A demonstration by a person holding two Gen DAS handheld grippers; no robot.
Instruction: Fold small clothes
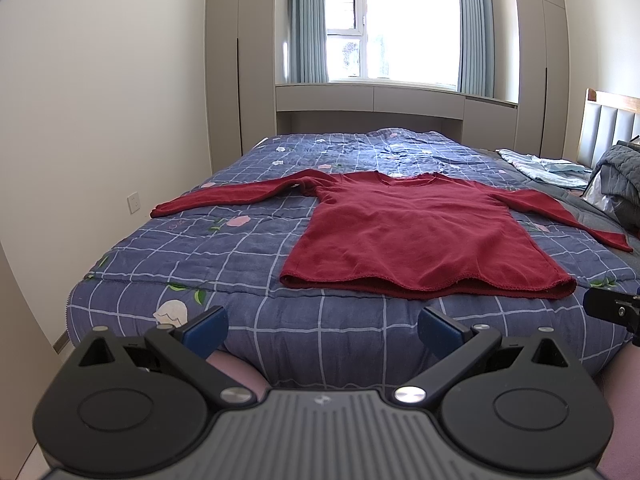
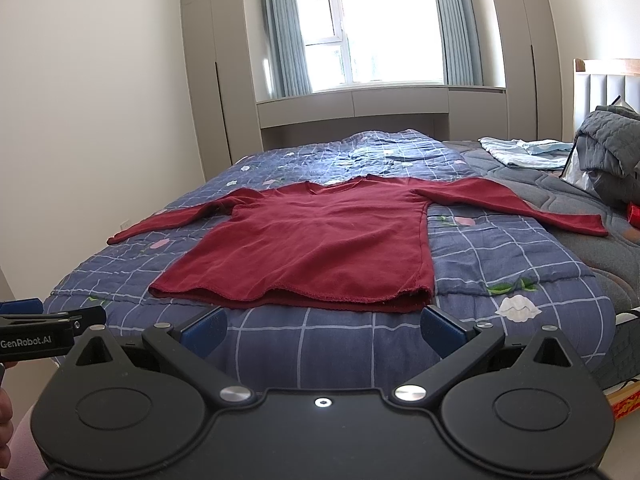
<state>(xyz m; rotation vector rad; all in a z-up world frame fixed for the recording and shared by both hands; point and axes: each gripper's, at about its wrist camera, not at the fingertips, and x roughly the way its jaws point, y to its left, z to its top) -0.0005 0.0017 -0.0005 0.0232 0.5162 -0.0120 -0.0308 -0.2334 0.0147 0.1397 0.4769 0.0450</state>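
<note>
A dark red long-sleeved top [image 1: 412,232] lies flat on the blue checked quilt [image 1: 224,256], both sleeves spread out sideways, hem toward me. It also shows in the right wrist view [image 2: 312,248]. My left gripper [image 1: 322,330] is open and empty, held off the near edge of the bed, short of the hem and to its left. My right gripper [image 2: 322,330] is open and empty, just short of the hem. The left gripper's body [image 2: 44,334] shows at the left edge of the right wrist view.
A light blue garment [image 2: 524,152] lies at the back right of the bed. A grey folded blanket [image 2: 612,140] is piled by the headboard [image 2: 608,84]. A grey mattress pad [image 2: 560,196] lies under the quilt on the right. A white wall [image 1: 100,120] is on the left.
</note>
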